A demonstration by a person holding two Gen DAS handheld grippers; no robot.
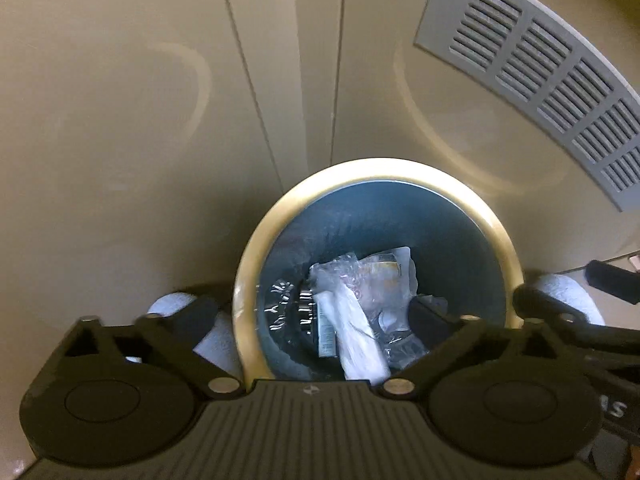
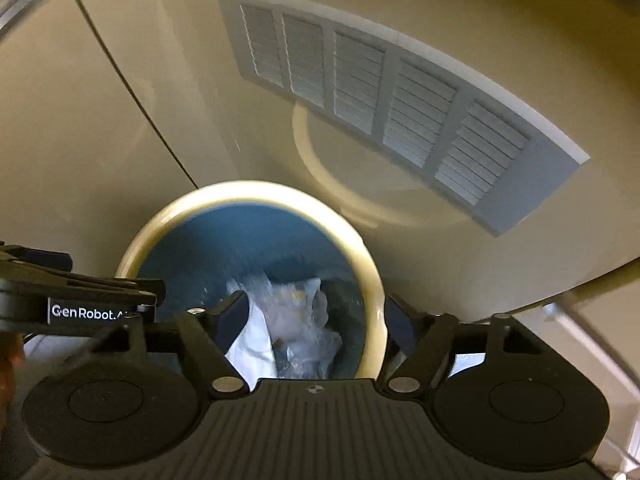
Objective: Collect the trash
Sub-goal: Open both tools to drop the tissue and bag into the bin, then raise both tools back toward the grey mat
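Observation:
A round trash bin with a yellow rim [image 1: 248,280] and a dark blue inside stands right below both grippers. Crumpled clear plastic wrappers [image 1: 384,276] and a blurred white paper strip [image 1: 356,344] lie in it. My left gripper [image 1: 312,312] hangs over the bin mouth, open wide, with nothing pressed between its fingers. In the right wrist view the same bin rim [image 2: 372,272] shows, with clear plastic [image 2: 304,320] and white paper [image 2: 252,344] inside. My right gripper [image 2: 318,320] is open above them, and the paper lies just past its left finger [image 2: 236,316]. Each gripper shows at the edge of the other's view.
Glossy beige panels [image 1: 160,120] rise behind the bin, and a grey slatted vent grille [image 1: 540,80] [image 2: 400,108] sits up to the right. White textured shapes [image 1: 572,292] flank the bin; I cannot tell what they are.

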